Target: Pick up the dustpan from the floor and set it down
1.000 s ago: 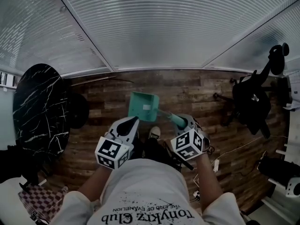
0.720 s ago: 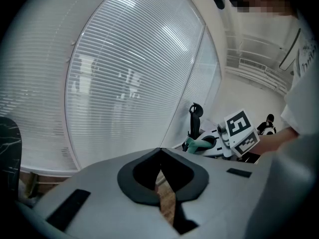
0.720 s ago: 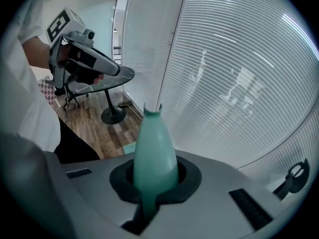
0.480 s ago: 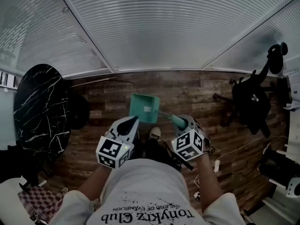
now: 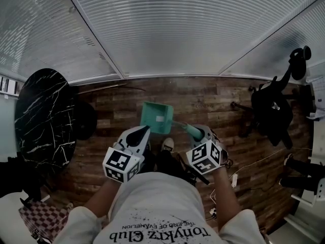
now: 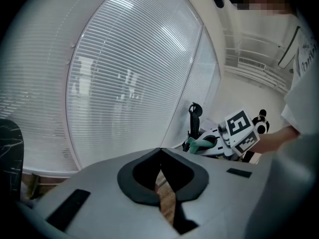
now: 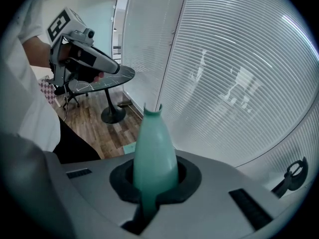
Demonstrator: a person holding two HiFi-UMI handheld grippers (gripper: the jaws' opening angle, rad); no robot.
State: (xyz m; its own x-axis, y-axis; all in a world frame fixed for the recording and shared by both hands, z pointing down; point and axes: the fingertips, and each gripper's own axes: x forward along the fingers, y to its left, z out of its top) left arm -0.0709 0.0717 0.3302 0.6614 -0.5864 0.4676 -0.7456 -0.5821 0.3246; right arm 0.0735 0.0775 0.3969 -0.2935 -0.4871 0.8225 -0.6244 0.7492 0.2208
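Two grippers showed in the head view, above a shirt (image 5: 152,207) printed "Club". The right gripper (image 5: 197,132) pointed down at the teal dustpan (image 5: 156,117), whose pan lay ahead of it over the wooden floor (image 5: 203,98). In the left gripper view, the left gripper (image 6: 160,152) was pressed together with nothing between its jaws. In the right gripper view, the jaws clenched the dustpan's handle.

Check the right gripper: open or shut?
Shut. The right gripper clamps the dustpan by its teal handle, which sits between the jaws.

Black marble table (image 5: 43,118) stood left on wood floor (image 5: 218,98); black chair (image 5: 271,111) right; blinds (image 5: 177,29) behind; checkered item (image 5: 45,218) bottom-left.
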